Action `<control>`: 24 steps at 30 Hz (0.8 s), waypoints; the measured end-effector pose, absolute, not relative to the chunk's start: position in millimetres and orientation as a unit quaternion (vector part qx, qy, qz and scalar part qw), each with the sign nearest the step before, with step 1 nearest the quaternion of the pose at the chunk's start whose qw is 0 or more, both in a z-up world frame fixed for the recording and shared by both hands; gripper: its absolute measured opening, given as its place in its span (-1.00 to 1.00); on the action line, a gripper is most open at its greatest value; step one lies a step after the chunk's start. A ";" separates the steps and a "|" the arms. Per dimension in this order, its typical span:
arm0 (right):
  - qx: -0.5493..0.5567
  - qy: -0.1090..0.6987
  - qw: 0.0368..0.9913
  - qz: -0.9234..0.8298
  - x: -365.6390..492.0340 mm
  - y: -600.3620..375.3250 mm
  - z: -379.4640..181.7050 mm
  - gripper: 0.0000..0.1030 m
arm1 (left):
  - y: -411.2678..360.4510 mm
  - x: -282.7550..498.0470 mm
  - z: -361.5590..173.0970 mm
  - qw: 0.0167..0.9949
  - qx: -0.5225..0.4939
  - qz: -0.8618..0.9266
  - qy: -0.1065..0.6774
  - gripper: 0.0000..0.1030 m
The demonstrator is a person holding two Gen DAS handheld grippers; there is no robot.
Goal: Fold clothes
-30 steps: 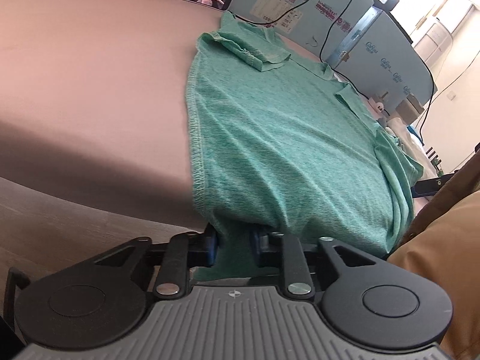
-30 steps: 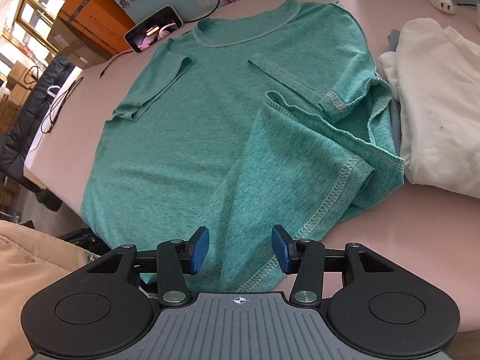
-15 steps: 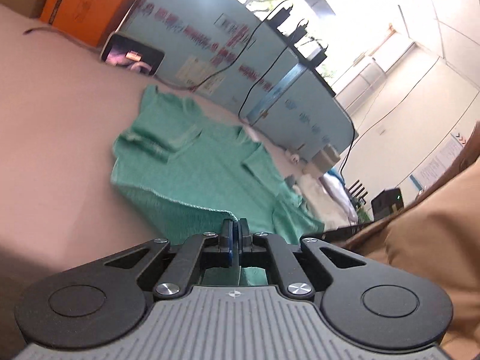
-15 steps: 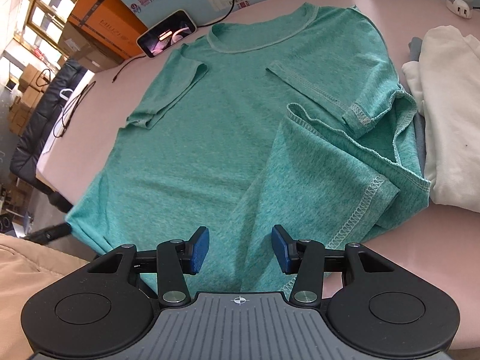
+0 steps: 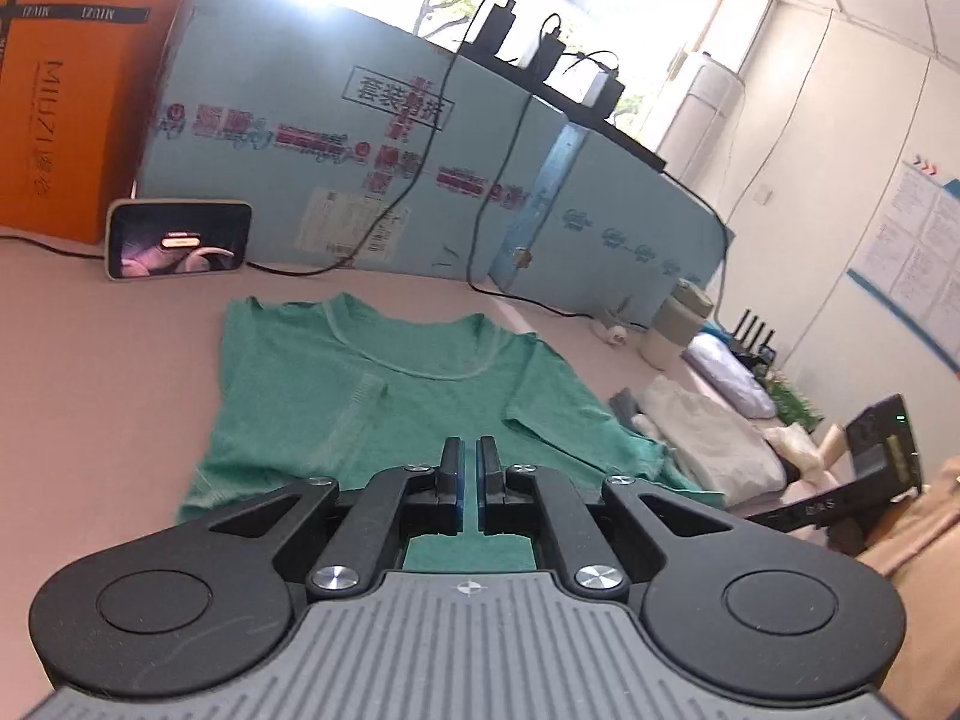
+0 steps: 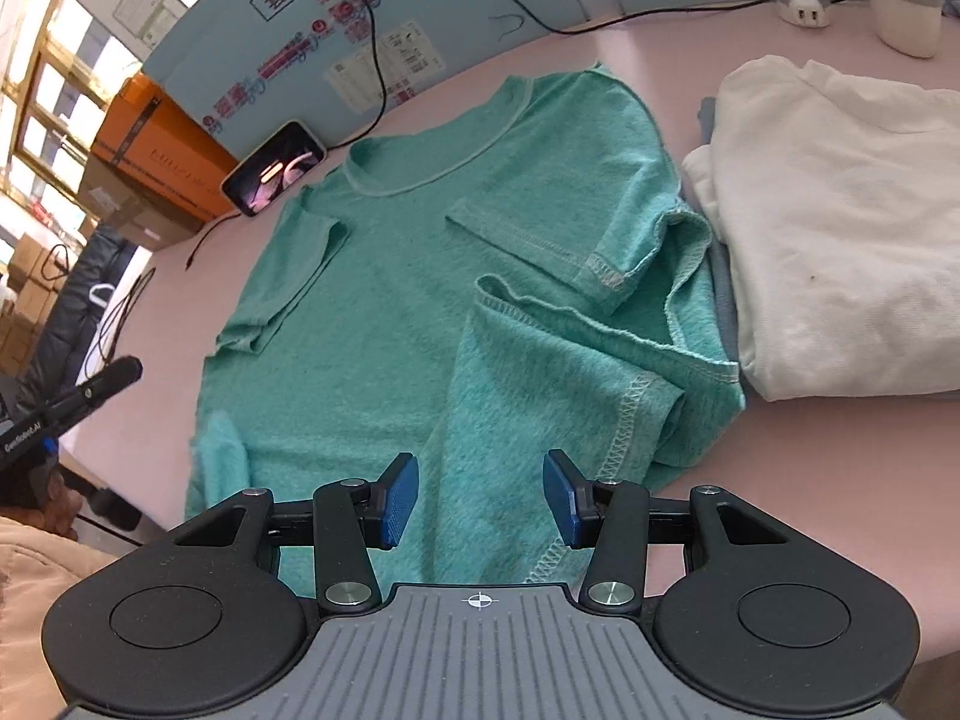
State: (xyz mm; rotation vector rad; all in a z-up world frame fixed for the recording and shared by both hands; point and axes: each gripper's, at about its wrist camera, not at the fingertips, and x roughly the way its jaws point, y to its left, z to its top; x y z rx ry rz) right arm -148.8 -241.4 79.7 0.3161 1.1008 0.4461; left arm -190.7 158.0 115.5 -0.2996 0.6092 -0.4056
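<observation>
The green T-shirt (image 6: 420, 276) lies on the pink tabletop (image 6: 810, 480). The left gripper (image 5: 470, 480) pinches its hem, while the right gripper (image 6: 480, 495) hovers spread above it.

a heathered green t-shirt (image 6: 384, 324) is lying face up on the pink bench (image 6: 810, 468), its ribbed neckline pointing toward the far edge. its left sleeve is lying folded inward over the chest, while the right side and hem are lying doubled over in a rumpled flap, its stitched edge showing.
</observation>
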 end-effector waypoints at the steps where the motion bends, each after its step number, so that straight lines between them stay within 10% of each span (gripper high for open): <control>1: 0.148 0.513 0.820 0.206 -149.3 -242.6 80.9 -0.10 | 160.9 -187.7 115.6 0.922 -0.141 -0.190 0.306 -0.87; 5: 0.146 0.499 0.833 0.190 -152.1 -249.1 84.8 -0.09 | 169.8 -197.1 108.1 0.907 -0.123 -0.186 0.356 -0.23; 24: 0.083 0.491 0.852 0.162 -132.4 -270.3 72.0 -0.12 | 179.6 -286.7 39.2 0.836 -0.215 -0.138 0.485 -0.27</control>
